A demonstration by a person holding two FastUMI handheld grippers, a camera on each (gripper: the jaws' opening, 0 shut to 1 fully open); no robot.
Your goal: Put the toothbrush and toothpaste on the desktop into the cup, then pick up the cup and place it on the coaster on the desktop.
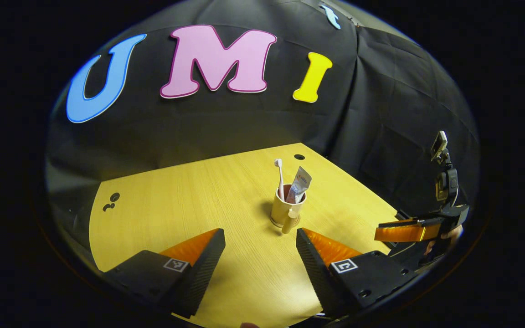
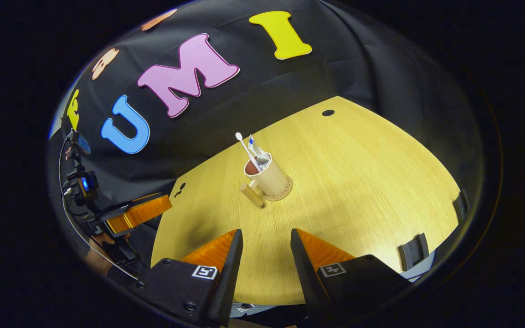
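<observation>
Beige handled cup [image 2: 269, 178] stands on the round coaster [image 2: 285, 193] on the wooden worktop [image 2: 358, 182], white toothbrush [image 2: 246, 148] and toothpaste tube [image 1: 300, 183] inside. Both claws [image 1: 260, 250] [image 2: 265, 253] gape, empty; a nudge could topple it.

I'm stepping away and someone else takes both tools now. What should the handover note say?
Left tool: open, empty, back from the cup.
Right tool: open, empty, also back.
Cup stands upright on the coaster mid-desktop, handle toward the tools.
Toothbrush and toothpaste stand in the cup.
Done: both items loaded, cup appears seated on the coaster.
Left: seemingly nothing; just keep both tools away from the cup.
</observation>
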